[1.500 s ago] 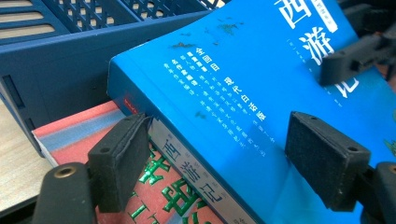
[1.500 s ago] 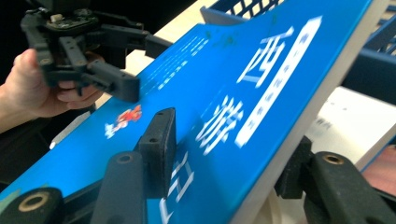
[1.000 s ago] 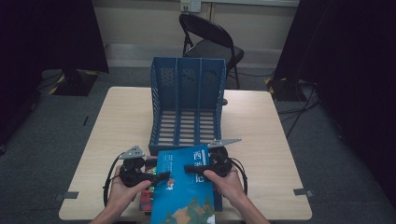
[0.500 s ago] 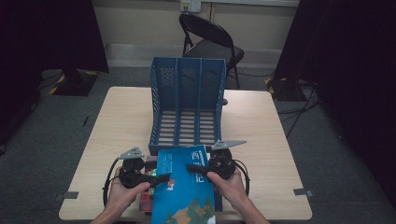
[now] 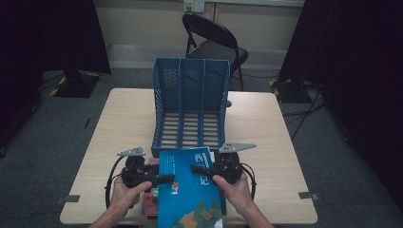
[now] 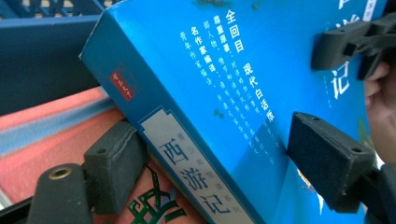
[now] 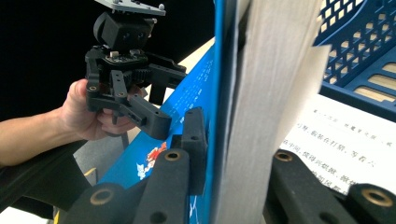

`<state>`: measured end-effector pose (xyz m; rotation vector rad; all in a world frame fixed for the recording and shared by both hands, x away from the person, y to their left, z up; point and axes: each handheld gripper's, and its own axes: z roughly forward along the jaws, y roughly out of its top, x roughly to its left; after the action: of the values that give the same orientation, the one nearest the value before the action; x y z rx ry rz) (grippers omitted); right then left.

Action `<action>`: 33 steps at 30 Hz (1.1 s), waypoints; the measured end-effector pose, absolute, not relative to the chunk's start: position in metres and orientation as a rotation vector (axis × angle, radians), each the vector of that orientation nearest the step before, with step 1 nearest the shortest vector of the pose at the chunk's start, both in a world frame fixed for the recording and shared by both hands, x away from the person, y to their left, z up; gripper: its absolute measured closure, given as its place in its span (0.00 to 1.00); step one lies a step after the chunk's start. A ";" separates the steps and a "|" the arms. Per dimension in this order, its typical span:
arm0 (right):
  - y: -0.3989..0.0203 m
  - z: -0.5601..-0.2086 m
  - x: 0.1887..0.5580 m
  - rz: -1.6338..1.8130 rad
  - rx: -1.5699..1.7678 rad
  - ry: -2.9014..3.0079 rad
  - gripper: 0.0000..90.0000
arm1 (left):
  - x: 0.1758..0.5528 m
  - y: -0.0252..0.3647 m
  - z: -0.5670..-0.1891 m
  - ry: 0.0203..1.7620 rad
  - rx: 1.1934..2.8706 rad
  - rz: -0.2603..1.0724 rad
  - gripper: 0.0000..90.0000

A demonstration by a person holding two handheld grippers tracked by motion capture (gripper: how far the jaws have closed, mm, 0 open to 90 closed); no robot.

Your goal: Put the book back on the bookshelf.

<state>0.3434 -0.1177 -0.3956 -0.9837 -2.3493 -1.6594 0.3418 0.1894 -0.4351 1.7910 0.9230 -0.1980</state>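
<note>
Book: thick blue paperback book (image 5: pixel 190 190) with white Chinese characters on cover and spine, at the near edge of the table, right in front of the rack. It's lifted and tilted, spine toward the person's left, over the other books below it.

Right gripper: black two-jaw right gripper (image 5: pixel 202 169) comes in from the book's right side and is clamped on the blue book. In the right gripper view (image 7: pixel 219 154) one pad presses the blue cover and the other sits against the page block, pages seen edge-on between them. Its jaws have just been closing, with the book between them.

Left gripper: black two-jaw left gripper (image 5: pixel 164 179) sits at the book's spine side, jaws spread wide. In the left gripper view (image 6: pixel 224 158) one pad is under the spine edge and the other sits over the cover, with the book between them; can't tell if either pad actually presses, so it reads as loose. Its jaws have just been closing a little.

Under the book: a red book (image 6: pixel 51 140) lies flat below, next to one with green characters on an orange-ish cover (image 6: pixel 154 205). An open page of printed text (image 7: pixel 345 140) shows in the right gripper view.

Rack: blue plastic file rack with three slotted compartments (image 5: pixel 190 104) stands mid-table, open side facing the person, just beyond the books.

Table: light wooden table (image 5: pixel 119 128).

Background: black folding chair (image 5: pixel 214 42) behind the table.
</note>
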 end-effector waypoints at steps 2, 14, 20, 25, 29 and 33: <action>-0.118 -0.395 0.344 -1.655 -0.999 -2.351 0.87 | 0.342 0.189 -0.434 0.929 1.783 -0.193 0.25; -0.117 -0.379 0.345 -1.712 -0.990 -2.358 0.89 | 0.346 0.193 -0.421 0.919 1.708 -0.210 0.36; -0.118 -0.371 0.343 -1.741 -0.982 -2.362 0.89 | 0.348 0.192 -0.410 0.885 1.712 -0.185 0.37; -0.119 -0.359 0.339 -1.770 -0.952 -2.378 0.89 | 0.347 0.193 -0.397 0.836 1.719 -0.157 0.39; -0.118 -0.353 0.337 -1.774 -0.936 -2.386 0.89 | 0.347 0.195 -0.396 0.838 1.691 -0.164 0.42; -0.118 -0.351 0.337 -1.786 -0.935 -2.379 0.89 | 0.348 0.196 -0.393 0.833 1.665 -0.169 0.43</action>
<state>0.3372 -0.1179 -0.3512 -0.9350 -2.3794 -1.7861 0.3482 0.1961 -0.3928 1.6645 0.8328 -0.1691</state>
